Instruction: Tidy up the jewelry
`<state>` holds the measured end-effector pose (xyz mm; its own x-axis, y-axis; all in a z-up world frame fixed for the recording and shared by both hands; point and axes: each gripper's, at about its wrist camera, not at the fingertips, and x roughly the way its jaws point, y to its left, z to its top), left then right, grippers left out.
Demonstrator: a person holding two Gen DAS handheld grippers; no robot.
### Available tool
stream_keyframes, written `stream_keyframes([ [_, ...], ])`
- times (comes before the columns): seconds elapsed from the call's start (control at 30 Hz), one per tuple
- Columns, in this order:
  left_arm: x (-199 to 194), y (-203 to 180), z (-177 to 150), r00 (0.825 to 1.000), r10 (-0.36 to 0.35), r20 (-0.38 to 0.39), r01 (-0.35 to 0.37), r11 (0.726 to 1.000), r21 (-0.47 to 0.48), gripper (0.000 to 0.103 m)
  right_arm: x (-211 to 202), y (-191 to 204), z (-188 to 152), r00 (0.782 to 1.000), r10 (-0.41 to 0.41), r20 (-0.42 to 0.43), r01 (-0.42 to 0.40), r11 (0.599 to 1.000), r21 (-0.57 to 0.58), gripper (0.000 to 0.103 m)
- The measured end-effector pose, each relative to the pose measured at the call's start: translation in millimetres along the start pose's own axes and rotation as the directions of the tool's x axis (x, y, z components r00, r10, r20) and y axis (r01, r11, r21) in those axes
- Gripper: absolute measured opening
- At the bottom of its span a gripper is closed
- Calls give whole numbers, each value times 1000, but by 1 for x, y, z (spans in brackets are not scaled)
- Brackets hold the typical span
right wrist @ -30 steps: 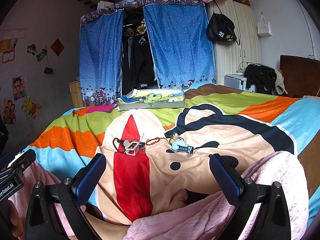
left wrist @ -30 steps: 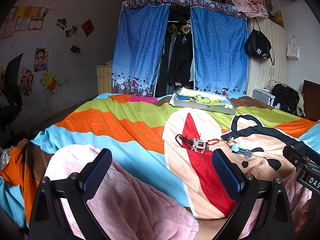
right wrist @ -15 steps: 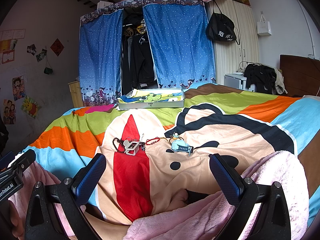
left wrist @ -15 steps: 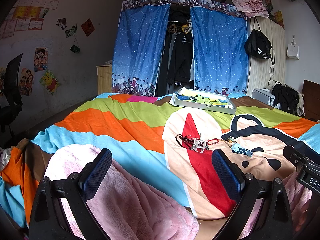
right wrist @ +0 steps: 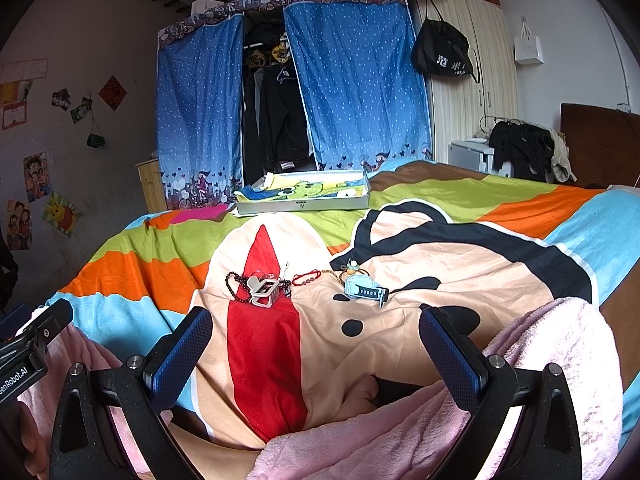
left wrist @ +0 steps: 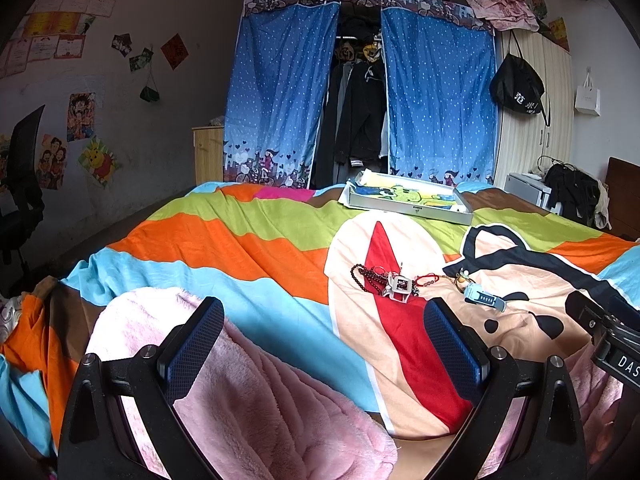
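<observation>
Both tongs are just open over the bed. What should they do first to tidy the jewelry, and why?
Probably move the right tongs forward toward the dark bead string. Both the right and the left tongs hang open and empty, well short of the jewelry heap on the blanket. The white box waits farther back, so something must be picked up first.
</observation>
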<state>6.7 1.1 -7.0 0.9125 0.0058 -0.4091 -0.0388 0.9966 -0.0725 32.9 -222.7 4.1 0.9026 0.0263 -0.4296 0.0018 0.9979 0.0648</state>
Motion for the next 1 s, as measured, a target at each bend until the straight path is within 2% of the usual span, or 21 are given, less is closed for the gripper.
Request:
stream_keyframes([
  [0.13,13,-5,-8,1000,0,-20,0,1000,19,98,5,-1,2,1000,2,-11,-2,1000,12,103],
  [0.3,18,-12,3,1000,-4,-26,6,999,52,98,19,-8,9,999,2,-47,0,999,44,103],
  [0.4,26,-19,12,1000,17,-24,-16,998,64,98,27,-8,16,997,0,-73,5,998,61,103],
  [0.63,62,-32,52,998,59,-26,-54,983,178,98,55,-4,59,994,-50,-101,44,997,-56,103],
  [0.83,107,-27,70,994,9,-108,11,983,182,98,94,-14,77,983,9,-186,-25,996,-86,103],
  [1.0,150,-26,75,978,-46,-205,92,972,218,98,121,-23,88,972,82,-220,-103,991,-86,103],
])
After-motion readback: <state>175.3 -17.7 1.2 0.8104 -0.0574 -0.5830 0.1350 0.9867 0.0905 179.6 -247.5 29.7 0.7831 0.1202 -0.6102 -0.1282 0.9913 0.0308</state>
